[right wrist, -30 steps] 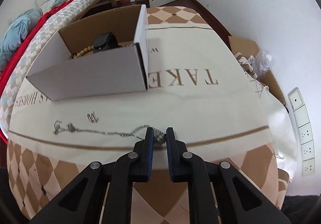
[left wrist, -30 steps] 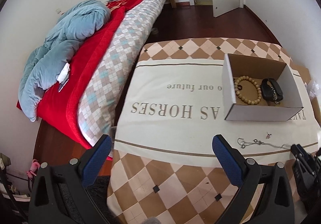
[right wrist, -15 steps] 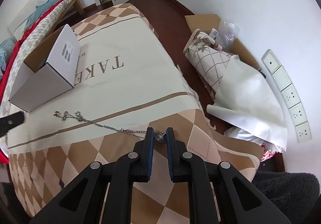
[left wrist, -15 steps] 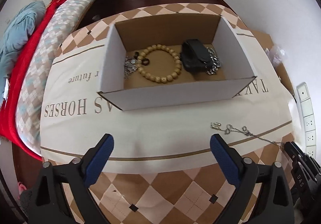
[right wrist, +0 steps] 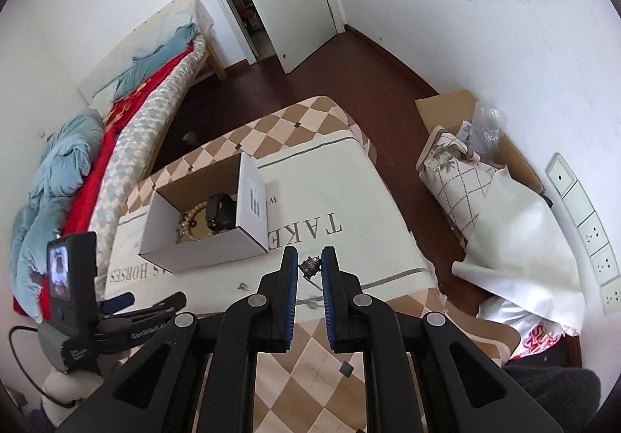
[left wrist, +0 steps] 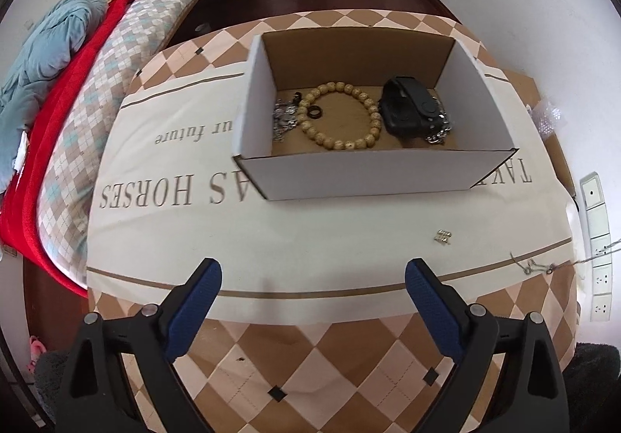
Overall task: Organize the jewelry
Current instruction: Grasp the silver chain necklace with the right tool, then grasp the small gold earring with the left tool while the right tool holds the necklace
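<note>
An open cardboard box (left wrist: 372,171) stands on the table and holds a wooden bead bracelet (left wrist: 341,115), a black watch (left wrist: 409,111), a dark ring and silver chains. My right gripper (right wrist: 309,265) is shut on the pendant end of a silver necklace (right wrist: 309,267) and holds it high above the table; the chain hangs down, its free end (left wrist: 531,266) near the table's right edge. A small silver earring (left wrist: 442,236) lies in front of the box. My left gripper (left wrist: 312,297) is open and empty above the table's near edge. The box also shows in the right wrist view (right wrist: 202,254).
The table wears a cream and brown checked cloth (left wrist: 310,355). A bed with red and blue covers (left wrist: 58,84) lies to the left. Flat cardboard, a bag and white paper (right wrist: 512,239) lie on the floor to the right, by wall sockets (left wrist: 597,239).
My right gripper has risen well above the table with the necklace, pulling the chain to the right and up. My left gripper has swung to face the box squarely.
</note>
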